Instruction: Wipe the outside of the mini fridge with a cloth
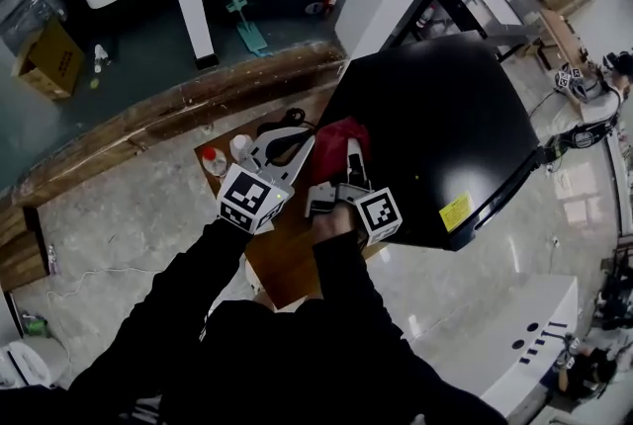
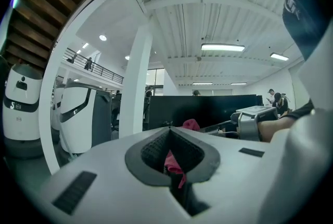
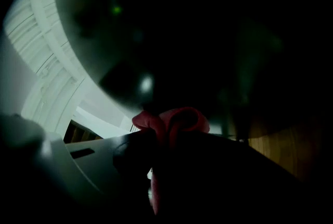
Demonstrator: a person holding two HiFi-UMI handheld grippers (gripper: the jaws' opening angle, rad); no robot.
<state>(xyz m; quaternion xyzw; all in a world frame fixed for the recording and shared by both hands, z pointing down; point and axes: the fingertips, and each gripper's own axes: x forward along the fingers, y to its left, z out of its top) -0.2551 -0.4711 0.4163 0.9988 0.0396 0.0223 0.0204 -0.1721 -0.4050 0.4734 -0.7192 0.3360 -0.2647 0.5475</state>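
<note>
Mini fridge [image 1: 445,117], black and glossy, stands on a wooden counter [image 1: 292,265] in the head view, with a red cloth [image 1: 341,138] bunched against its near side. The left gripper [image 1: 294,138] and right gripper [image 1: 353,154] both meet at the cloth. In the left gripper view, the jaws are closed on a pink fold of it. In the right gripper view, which is very dark, the jaws clamp the bunched cloth.

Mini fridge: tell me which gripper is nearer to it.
Right. The right gripper is close against the mini fridge's left edge, shut on the red cloth. The left gripper sits farther left, over the wooden table, also pinching the cloth.
</note>
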